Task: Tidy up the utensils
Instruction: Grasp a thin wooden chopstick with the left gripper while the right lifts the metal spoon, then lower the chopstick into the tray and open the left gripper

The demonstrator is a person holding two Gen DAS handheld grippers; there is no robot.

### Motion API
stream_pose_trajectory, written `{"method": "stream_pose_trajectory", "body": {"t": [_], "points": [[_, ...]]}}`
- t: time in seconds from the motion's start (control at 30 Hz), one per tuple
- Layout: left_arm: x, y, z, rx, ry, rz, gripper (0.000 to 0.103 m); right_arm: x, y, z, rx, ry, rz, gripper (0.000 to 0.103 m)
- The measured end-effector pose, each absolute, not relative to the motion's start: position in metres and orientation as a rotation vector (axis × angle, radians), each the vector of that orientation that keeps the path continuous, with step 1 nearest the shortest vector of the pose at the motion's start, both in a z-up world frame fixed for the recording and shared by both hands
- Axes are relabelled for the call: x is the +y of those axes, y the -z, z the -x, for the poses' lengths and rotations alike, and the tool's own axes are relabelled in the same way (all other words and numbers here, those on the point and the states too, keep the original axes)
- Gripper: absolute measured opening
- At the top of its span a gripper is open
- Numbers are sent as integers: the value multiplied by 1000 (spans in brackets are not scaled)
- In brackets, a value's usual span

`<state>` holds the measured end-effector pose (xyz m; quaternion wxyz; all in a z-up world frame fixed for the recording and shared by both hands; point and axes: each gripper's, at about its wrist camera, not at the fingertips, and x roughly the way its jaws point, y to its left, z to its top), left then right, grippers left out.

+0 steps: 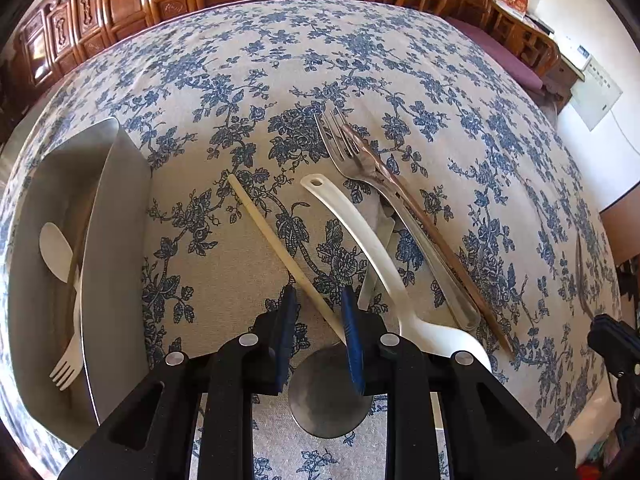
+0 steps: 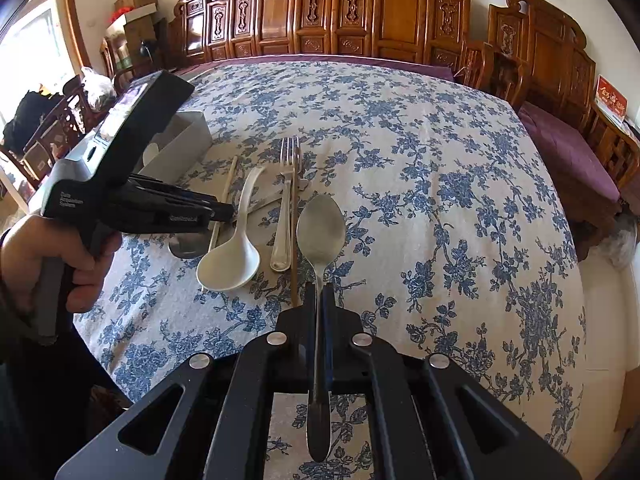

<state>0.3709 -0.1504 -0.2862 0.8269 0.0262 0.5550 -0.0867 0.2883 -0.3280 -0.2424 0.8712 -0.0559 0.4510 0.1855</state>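
Right gripper clamped on a long-handled metal spoon, bowl pointing away toward the carved wooden panels. Left gripper pads straddle a pale slender chopstick (contact unclear), beside a white plastic ladle-spoon. Blue-floral tablecloth bare rightward.

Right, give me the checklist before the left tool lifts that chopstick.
1. Cream chopstick between the left tool's pads: ok.
2. Pads pressing on the chopstick: not ok, gaps show on both sides.
3. Right tool shut on the metal spoon: ok.
4. Room in the grey tray: ok, bare floor shows.
5. White soup spoon clear of the left tool: cannot tell, its bowl lies close beside it.
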Motion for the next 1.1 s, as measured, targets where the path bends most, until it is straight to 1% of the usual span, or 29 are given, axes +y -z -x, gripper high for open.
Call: {"method": "stream_pose_trajectory", "body": {"t": [0.03,0.17,0.33,0.73,1.1], "points": [[-150,286,-370,1181,174,-53,17,-327,242,-288,942,-389,118,4],[-144,286,-371,1191,163,-10,13,-327,239,-287,936,-394,119,4],[-139,281,-369,1184,164,33,4,-326,238,-286,934,-398,120,4],[-140,245,-345,1090,186,-54,4,-312,236,-281,930,-420,141,4],[-108,208,-322,1011,199,-76,4,-290,231,-273,917,-453,173,4]]}}
